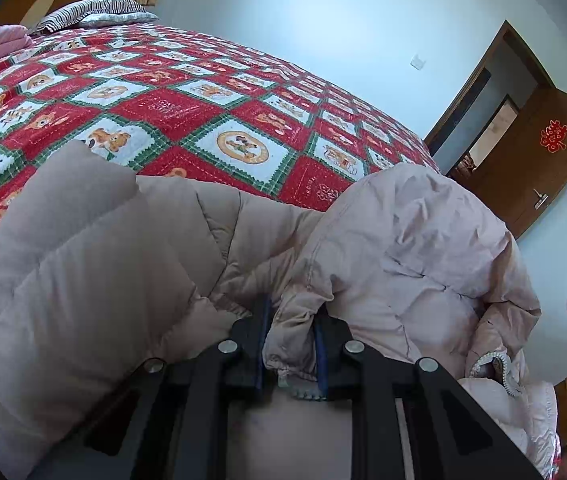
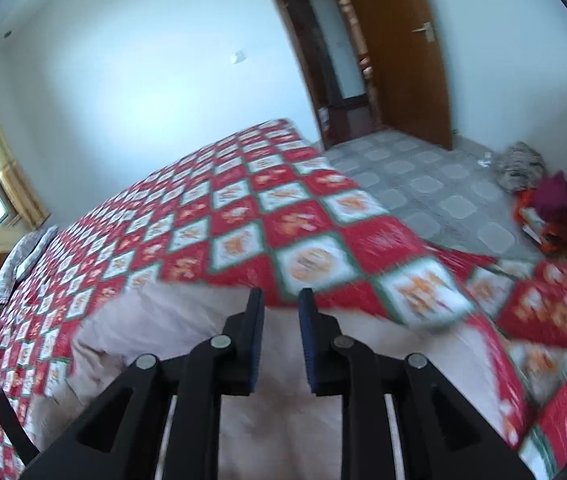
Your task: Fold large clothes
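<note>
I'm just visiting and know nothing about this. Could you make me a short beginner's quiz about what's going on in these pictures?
1. True or false: the left tool is clamped on a fold of the pale pink coat.
2. What lies between the right tool's fingers? A) a sleeve B) nothing C) a pillow
3. Fill in: the coat lies on a red ____ quilt.

Key: 1 true; 2 B; 3 checked

A pale pink padded coat (image 1: pixel 403 240) lies on the red patchwork-quilted bed (image 1: pixel 203 112)
</note>
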`<state>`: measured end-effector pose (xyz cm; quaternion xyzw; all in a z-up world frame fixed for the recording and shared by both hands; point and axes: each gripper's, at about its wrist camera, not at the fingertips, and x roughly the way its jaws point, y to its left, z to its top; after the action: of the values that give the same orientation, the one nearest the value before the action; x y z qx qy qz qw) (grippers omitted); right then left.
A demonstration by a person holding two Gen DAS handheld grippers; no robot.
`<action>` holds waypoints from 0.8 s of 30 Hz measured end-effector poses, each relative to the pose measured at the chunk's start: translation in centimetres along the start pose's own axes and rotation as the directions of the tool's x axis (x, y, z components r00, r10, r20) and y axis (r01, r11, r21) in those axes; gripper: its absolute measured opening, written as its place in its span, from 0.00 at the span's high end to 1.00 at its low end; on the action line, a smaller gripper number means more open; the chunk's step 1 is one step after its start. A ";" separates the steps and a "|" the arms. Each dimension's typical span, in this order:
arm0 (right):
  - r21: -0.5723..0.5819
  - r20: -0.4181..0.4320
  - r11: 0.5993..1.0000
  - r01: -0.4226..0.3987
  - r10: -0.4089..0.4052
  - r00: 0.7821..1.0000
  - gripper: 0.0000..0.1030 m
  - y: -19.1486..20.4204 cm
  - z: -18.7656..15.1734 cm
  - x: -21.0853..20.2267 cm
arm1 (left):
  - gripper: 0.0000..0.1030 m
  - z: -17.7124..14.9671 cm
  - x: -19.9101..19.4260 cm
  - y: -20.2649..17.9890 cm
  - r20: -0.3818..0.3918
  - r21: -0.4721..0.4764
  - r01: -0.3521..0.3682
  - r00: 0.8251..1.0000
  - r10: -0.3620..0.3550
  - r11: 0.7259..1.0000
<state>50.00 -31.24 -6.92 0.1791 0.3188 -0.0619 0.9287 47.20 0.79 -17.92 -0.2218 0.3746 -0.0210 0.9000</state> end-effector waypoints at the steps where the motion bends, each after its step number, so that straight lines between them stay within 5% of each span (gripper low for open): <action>1: -0.006 -0.010 1.000 0.009 -0.009 1.000 0.78 0.9 0.7 1.2 | 0.80 0.0 0.0 0.0 0.000 -0.002 0.002 1.000 -0.002 1.000; 5: -0.076 -0.127 0.997 0.017 -0.026 0.991 0.78 4.5 1.5 7.1 | 0.80 0.0 0.0 0.1 0.002 -0.002 0.008 1.000 -0.008 1.000; 8: -0.074 -0.315 0.996 -0.056 0.030 0.949 0.78 4.7 -0.9 9.5 | 0.79 0.0 0.1 0.5 0.001 -0.017 0.027 1.000 -0.027 0.999; 14: -0.053 -0.433 0.990 -0.129 0.094 0.896 0.86 1.3 -6.0 7.0 | 0.78 0.1 0.1 0.8 0.000 -0.043 0.055 0.998 -0.055 0.998; 18: -0.094 -0.286 0.980 -0.177 0.143 0.948 0.90 0.0 -9.5 5.9 | 0.78 0.1 0.1 0.9 -0.011 -0.040 0.079 0.997 -0.079 0.996; 22: -0.134 -0.251 0.979 -0.154 0.116 0.961 0.91 0.7 -9.4 5.6 | 0.78 0.4 -1.3 -0.3 -0.091 0.063 0.042 0.995 -0.036 0.997; 24: -0.136 -0.248 0.978 -0.159 0.122 0.961 0.91 0.5 -9.3 5.4 | 0.78 0.8 -4.9 -0.9 -0.062 0.124 0.049 0.997 -0.042 0.991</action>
<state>49.12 -27.28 -16.91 0.1348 0.4184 0.0512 0.8968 44.33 1.32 -13.75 -0.1728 0.3937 -0.0715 0.9000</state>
